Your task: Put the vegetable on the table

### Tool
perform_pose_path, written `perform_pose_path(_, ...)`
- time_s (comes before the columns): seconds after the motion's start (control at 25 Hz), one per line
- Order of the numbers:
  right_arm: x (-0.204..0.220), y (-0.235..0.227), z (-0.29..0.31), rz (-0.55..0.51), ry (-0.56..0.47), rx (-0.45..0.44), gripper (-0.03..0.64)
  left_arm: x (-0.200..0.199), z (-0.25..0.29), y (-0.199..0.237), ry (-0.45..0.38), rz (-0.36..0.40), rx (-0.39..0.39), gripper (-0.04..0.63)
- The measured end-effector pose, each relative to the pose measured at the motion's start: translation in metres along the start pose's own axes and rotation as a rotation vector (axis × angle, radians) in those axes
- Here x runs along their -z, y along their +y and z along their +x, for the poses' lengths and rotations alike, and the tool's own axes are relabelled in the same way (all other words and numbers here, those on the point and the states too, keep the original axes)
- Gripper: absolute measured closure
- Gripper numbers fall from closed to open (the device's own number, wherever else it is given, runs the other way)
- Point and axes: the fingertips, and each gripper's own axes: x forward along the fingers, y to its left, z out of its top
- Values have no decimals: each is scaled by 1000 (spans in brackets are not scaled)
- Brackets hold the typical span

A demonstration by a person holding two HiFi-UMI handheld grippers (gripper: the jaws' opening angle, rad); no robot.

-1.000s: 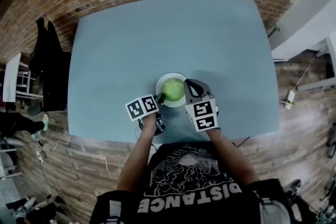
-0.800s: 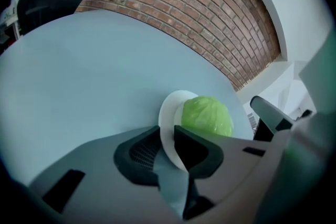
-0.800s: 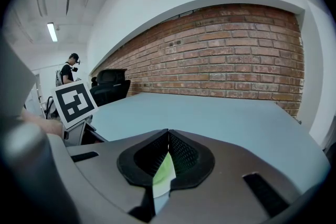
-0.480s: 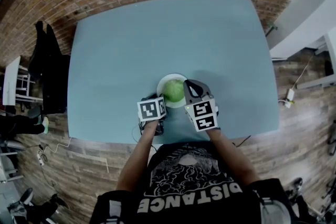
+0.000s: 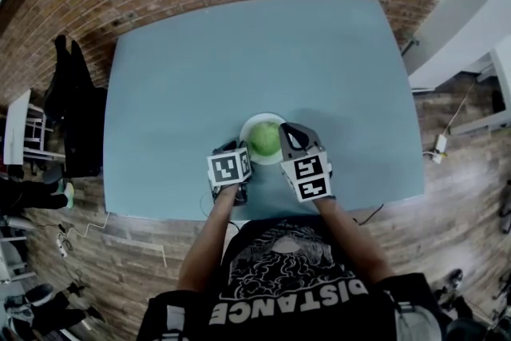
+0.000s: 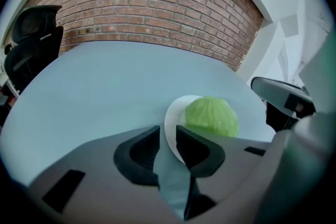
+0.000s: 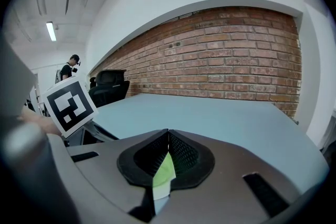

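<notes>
Since a second ago the left gripper point(image 6: 168, 132) has slid rightward to the near-left rim of the white plate point(image 5: 248, 124), its marker cube turning more square to the head camera, while the right gripper point(image 7: 168, 134) has kept its place at the plate's right side.

The cabbage point(image 5: 264, 138) sits on the plate, near the front edge of the blue tabletop point(image 5: 239, 60), so the lift has not begun; this looks like the approach and bracing step.

The left fingers point(image 6: 137, 152) stand a little apart, with the plate's rim showing in the gap and nothing visibly pinched. The right fingers point(image 7: 149, 157) meet at their tips; green shows in the wedge below them, and I cannot tell whether a leaf is caught.

Next, I judge, the right gripper needs a real hold on the round head, probably a wider bite, with the plate steadied, before carrying it onto bare tabletop.

Both forearms, left point(image 5: 209, 239) and right point(image 5: 343, 231), reach forward from the body, with the grippers side by side and angled inward toward the plate.
</notes>
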Motion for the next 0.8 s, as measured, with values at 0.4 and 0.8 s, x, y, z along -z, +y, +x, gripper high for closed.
perform_pose_path(0.4,-5,12,-7,16,-21,24,607,-14,-25,-11,-105,37,122,500)
perform_pose_path(0.8,-15,36,-14,23,-49,18,607,-31,-60,-22,-220,83,177,575)
